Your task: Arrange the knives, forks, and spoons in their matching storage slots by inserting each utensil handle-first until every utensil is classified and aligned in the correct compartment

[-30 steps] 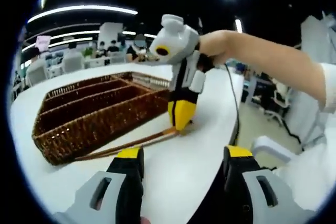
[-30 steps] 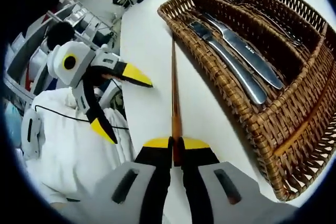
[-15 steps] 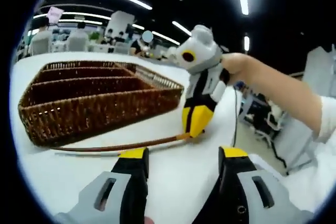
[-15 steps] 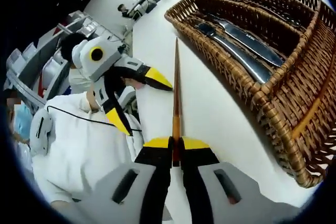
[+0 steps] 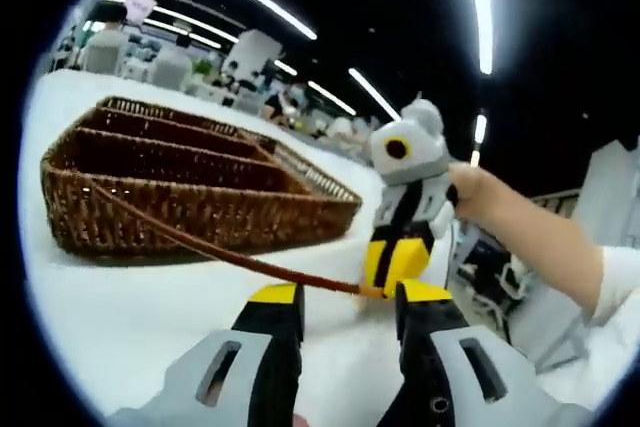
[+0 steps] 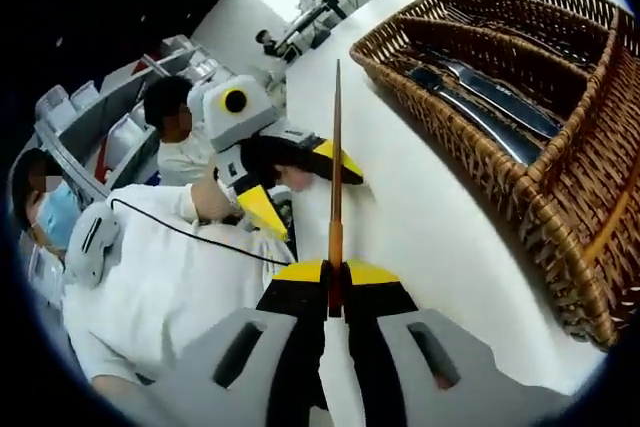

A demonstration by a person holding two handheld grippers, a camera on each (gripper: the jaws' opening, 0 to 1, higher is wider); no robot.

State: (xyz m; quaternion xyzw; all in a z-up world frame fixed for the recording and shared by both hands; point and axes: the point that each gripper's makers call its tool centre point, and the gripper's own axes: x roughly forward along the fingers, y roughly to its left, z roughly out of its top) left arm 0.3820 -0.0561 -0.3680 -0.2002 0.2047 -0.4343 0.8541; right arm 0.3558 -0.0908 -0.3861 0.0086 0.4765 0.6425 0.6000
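One wooden stick (image 6: 336, 157) is pinched in my right gripper (image 6: 335, 274); my left gripper (image 5: 345, 297) hangs spread. Next, I judge, it goes to the wicker basket (image 6: 560, 222).

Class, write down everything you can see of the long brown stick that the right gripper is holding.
The stick is thin, straight and reddish-brown, wooden-looking, tapering to a point at its far end, like a chopstick. The right gripper clamps its thicker end between shut yellow-tipped jaws. It is lifted off the white table, beside the wicker basket. In the left gripper view it slants up toward the basket's near corner.
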